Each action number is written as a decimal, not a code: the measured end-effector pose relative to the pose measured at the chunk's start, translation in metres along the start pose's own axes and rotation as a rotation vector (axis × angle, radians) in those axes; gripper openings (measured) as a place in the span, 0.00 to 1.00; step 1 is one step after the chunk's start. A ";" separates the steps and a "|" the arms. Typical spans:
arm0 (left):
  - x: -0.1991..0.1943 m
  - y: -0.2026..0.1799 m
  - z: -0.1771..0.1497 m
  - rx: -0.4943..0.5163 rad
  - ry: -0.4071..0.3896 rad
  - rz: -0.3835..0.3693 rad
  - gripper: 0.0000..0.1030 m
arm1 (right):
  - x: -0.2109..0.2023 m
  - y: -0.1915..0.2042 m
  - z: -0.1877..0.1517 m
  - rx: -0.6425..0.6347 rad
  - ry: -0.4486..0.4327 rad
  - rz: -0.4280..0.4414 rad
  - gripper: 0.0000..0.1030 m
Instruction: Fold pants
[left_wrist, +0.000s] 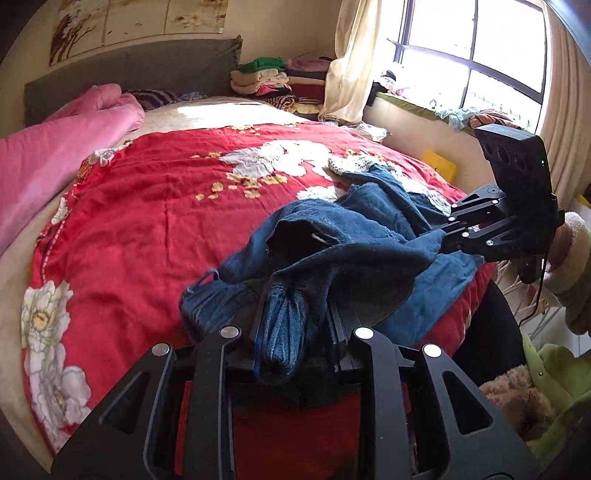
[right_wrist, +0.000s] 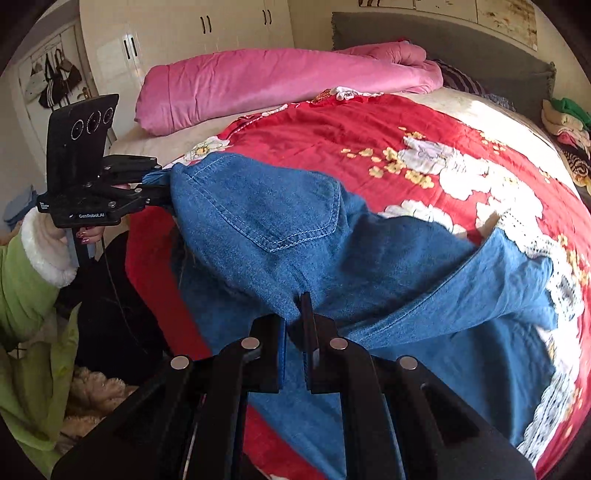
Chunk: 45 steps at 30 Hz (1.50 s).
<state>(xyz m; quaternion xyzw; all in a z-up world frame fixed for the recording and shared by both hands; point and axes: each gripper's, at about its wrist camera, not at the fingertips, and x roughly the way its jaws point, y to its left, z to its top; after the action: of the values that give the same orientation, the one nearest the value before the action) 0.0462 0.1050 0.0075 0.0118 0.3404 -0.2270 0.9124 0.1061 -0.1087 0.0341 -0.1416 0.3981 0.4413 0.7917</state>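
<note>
Blue denim pants with white lace hems hang partly lifted over the red floral bedcover. My left gripper is shut on a bunched fold of the denim, which fills the gap between its fingers. In the right wrist view the left gripper grips the waistband edge at the left, beside a back pocket. My right gripper is shut on the denim near the seat seam; it also shows at the right of the left wrist view. The cloth spans between both grippers.
A rolled pink quilt lies along the far side of the bed. Folded clothes are stacked by the grey headboard. A window and its sill are on the right. A person's green sleeve is at the bed's near edge.
</note>
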 end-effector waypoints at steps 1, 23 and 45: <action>0.000 -0.002 -0.006 -0.001 0.008 -0.003 0.17 | 0.001 0.003 -0.006 0.014 0.000 0.001 0.06; -0.061 -0.018 -0.019 -0.098 -0.045 0.125 0.65 | 0.025 0.012 -0.058 0.196 -0.013 0.085 0.40; 0.047 -0.073 0.008 -0.137 0.089 0.000 0.49 | -0.073 -0.074 -0.050 0.431 -0.217 -0.159 0.60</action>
<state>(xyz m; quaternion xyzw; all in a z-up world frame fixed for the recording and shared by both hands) 0.0518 0.0186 -0.0061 -0.0407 0.3955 -0.2026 0.8949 0.1195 -0.2224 0.0471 0.0477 0.3835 0.2950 0.8739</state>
